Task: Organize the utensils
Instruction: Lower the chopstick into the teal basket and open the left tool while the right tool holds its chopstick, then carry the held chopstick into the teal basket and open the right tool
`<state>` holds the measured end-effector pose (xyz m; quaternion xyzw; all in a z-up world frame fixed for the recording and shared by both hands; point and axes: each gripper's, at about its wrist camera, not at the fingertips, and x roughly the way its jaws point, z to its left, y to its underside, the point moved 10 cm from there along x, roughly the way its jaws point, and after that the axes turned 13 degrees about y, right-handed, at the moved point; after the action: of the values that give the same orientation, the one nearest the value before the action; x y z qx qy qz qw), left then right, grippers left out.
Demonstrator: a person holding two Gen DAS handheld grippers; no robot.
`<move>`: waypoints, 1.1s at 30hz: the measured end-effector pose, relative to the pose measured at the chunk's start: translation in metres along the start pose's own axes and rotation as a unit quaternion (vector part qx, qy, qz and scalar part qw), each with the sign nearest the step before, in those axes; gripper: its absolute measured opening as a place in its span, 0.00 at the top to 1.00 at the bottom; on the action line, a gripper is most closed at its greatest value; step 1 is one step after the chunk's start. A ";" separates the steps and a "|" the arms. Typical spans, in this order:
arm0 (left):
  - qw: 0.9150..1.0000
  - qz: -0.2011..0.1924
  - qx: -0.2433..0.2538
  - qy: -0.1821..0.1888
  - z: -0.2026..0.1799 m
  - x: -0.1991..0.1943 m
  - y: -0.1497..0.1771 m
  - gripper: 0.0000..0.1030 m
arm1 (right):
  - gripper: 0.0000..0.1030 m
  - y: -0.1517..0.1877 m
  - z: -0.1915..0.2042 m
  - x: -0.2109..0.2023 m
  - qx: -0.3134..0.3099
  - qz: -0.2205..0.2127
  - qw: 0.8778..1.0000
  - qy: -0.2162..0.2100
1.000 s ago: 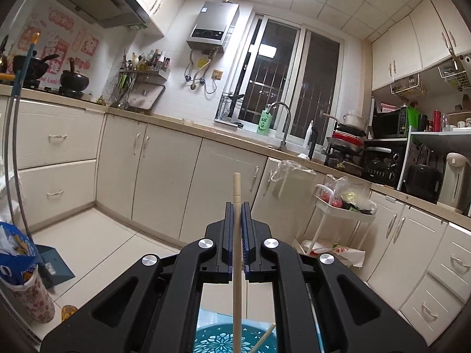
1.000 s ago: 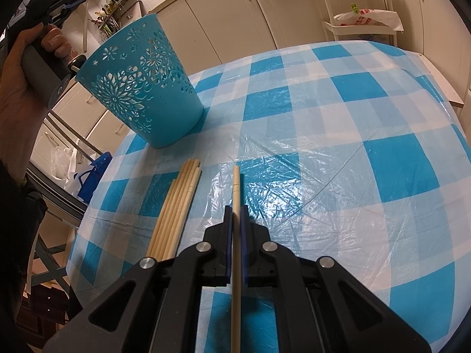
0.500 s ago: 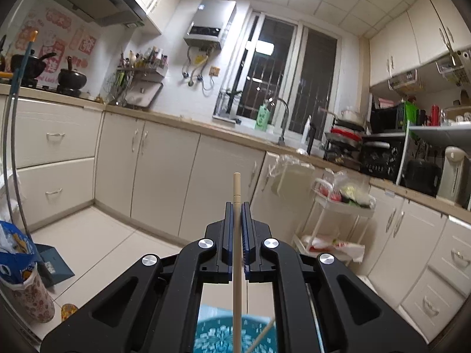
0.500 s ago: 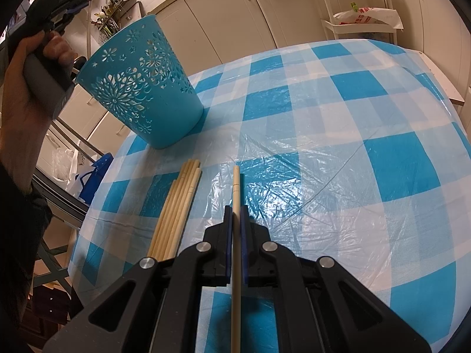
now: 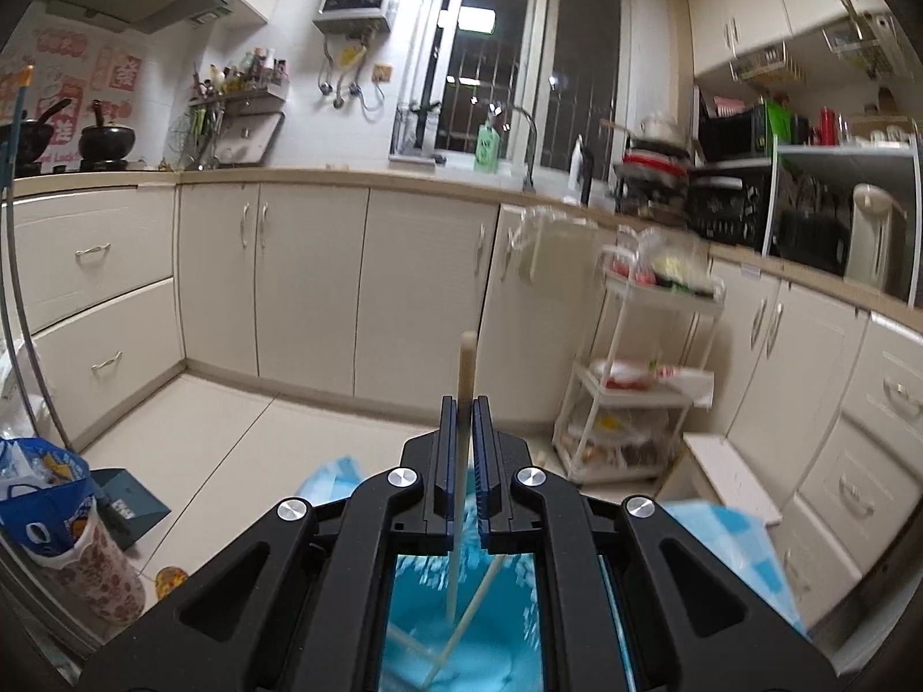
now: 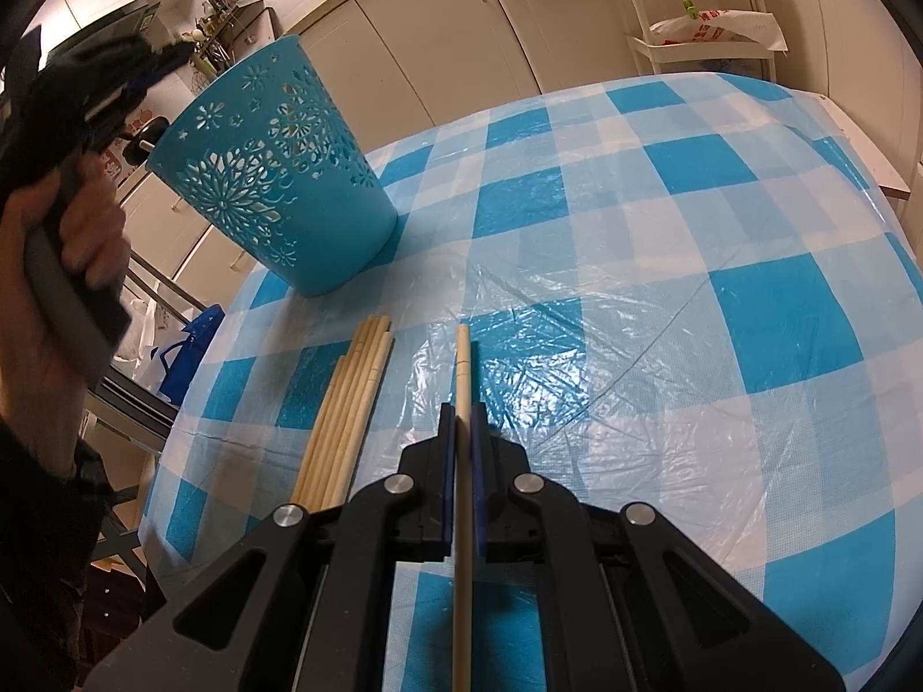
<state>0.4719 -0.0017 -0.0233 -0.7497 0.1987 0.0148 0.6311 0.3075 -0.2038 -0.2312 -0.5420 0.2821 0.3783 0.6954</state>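
the right gripper (image 6: 460,421) is closed on one chopstick (image 6: 462,392). the stick pokes out past the tips, low over the checked table cloth (image 6: 663,300). just to its left on the cloth lies a bundle of loose chopsticks (image 6: 346,409), side by side and touching. i count about six, but they overlap, so i cannot be sure.

a bit farther, behind the bundle, one blue basket (image 6: 271,167) with flower-shaped holes stands on the cloth. the left hand (image 6: 63,265) is up beside the basket, at the left edge of the right wrist view.

in the left wrist view, the left gripper (image 5: 460,438) has a chopstick (image 5: 464,380) between its jaws, with a little gap on each side. the stick leans down into the blue basket (image 5: 461,623) below. two more sticks (image 5: 467,617) lie crossed inside it, though the basket is blurry.

far off, by the window, stands one green bottle (image 5: 486,144). its label is too small to read. red and pink signs (image 5: 69,81) hang on the left wall, too blurry to read.
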 end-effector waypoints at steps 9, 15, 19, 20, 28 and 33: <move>1.000 0.007 0.010 -0.022 0.012 -0.064 0.027 0.63 | 0.94 -0.018 0.000 -0.027 0.033 -0.049 0.997 -0.050; 0.998 0.023 -0.039 -0.043 0.041 -0.115 0.070 0.52 | 0.94 -0.077 0.039 -0.083 0.031 -0.129 0.985 -0.112; 0.993 0.055 -0.090 -0.053 0.060 -0.133 0.114 0.50 | 0.94 -0.140 0.084 -0.120 0.027 -0.197 0.968 -0.153; 0.992 0.061 -0.101 -0.053 0.062 -0.136 0.122 0.49 | 0.94 -0.159 0.098 -0.128 0.026 -0.213 0.963 -0.163; 0.987 0.072 -0.139 -0.047 0.068 -0.151 0.151 0.48 | 0.94 -0.263 0.160 -0.128 0.033 -0.308 0.939 -0.147; 0.988 0.066 -0.133 -0.042 0.066 -0.157 0.146 0.45 | 0.94 -0.277 0.167 -0.084 0.034 -0.306 0.946 -0.097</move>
<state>0.2965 0.0865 -0.1312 -0.8110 0.2173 0.1148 0.5309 0.4880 -0.0953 0.0280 -0.5390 0.0463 0.1878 0.8198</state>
